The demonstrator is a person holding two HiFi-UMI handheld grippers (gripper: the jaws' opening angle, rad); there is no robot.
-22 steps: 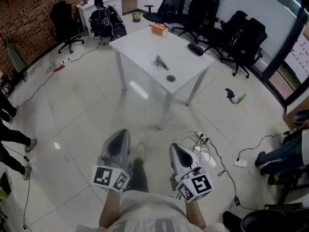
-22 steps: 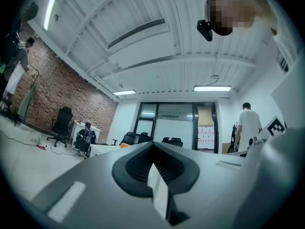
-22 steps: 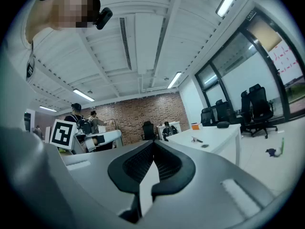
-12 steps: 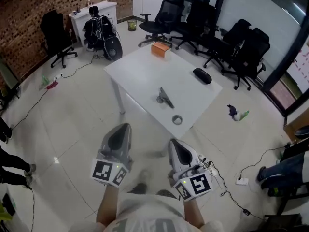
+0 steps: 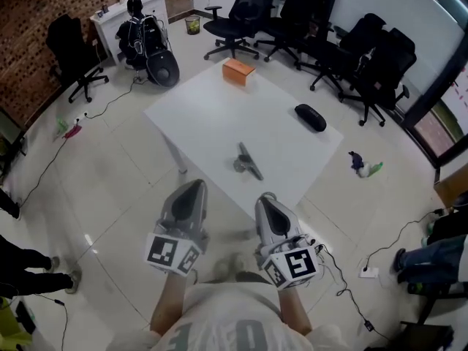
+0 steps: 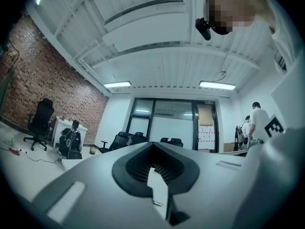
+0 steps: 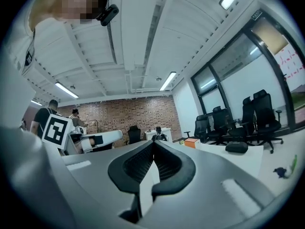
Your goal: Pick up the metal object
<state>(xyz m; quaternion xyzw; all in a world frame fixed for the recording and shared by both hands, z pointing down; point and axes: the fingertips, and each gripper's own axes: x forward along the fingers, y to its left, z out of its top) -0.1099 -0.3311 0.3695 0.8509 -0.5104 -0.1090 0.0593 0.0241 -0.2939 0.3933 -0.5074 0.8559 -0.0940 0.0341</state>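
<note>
left tongs [image 5: 191,187] and right tongs [image 5: 266,199] pressed together, empty; metal object [image 5: 248,161] on white table [image 5: 212,112], just ahead of both

2 tongs show: the left tongs [image 5: 190,190] and the right tongs [image 5: 267,202]. Ahead of them stands 1 white counter [image 5: 205,115] with 3 things in plain sight. Nearest the tongs is 1 metal object [image 5: 248,161], farther off to the right 1 black case [image 5: 310,117], and farthest 1 orange box [image 5: 238,71]. Beyond the counter stand at least 4 black office chairs [image 5: 232,13]. Far to the left of the tongs are 1 more chair [image 5: 69,46] and 1 white desk [image 5: 124,12].
</note>
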